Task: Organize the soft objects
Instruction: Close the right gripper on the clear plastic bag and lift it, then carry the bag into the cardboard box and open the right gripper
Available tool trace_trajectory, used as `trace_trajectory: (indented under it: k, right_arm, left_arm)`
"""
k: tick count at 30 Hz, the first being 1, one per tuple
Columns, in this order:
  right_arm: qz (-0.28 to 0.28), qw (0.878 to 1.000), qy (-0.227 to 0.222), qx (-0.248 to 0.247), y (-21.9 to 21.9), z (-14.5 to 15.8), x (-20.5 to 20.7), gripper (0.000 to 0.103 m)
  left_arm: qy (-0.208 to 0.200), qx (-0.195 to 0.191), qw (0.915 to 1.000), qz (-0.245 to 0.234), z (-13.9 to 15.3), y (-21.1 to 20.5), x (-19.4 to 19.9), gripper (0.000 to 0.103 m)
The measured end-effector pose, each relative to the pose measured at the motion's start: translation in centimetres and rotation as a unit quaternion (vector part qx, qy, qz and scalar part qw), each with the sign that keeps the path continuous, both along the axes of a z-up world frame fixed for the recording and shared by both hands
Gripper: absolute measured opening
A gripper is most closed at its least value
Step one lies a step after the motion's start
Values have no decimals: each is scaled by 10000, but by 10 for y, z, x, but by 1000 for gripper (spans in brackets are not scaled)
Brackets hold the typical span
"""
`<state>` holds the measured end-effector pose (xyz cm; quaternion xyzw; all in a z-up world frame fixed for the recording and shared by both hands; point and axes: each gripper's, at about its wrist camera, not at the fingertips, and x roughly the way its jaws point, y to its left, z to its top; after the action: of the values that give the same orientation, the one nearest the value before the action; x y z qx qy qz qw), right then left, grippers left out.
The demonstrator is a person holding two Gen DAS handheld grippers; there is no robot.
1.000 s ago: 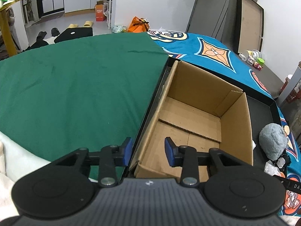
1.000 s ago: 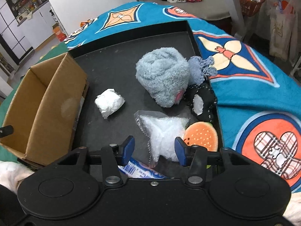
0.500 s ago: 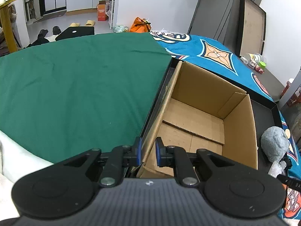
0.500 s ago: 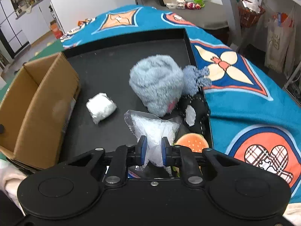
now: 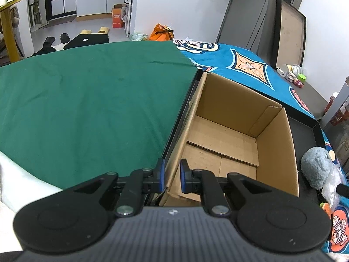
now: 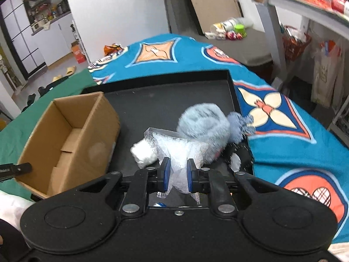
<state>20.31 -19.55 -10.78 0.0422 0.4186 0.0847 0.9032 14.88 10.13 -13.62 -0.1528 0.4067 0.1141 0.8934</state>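
An open, empty cardboard box (image 5: 229,131) (image 6: 65,135) stands on the left of a black tray (image 6: 165,100). My left gripper (image 5: 172,175) is shut on the box's near left wall. My right gripper (image 6: 177,175) is shut on a clear plastic bag of white filling (image 6: 176,148) and holds it lifted above the tray. Behind it on the tray are a grey-blue plush (image 6: 202,122) (image 5: 316,166), a white wad (image 6: 142,155) and a black soft item (image 6: 237,152).
The tray sits on a bed with a blue patterned cover (image 6: 272,109) on the right and a green sheet (image 5: 87,100) on the left. A grey table leg (image 6: 272,26) and shelves stand at the far right.
Both grippers closed: the left on the box wall, the right on the plastic bag. The right gripper then rose with the bag, clear of the tray floor.
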Motion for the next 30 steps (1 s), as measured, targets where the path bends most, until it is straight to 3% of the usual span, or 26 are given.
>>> trace_trajectory:
  k: [10, 30]
  right_arm:
    - [288, 9986, -448, -24, 27, 26, -3, 15]
    - [670, 9947, -777, -30, 83, 44, 2, 16]
  left_arm:
    - [-49, -15, 10000, 34, -1, 2, -1, 13]
    - [-225, -286, 9993, 27, -4, 13, -8, 13]
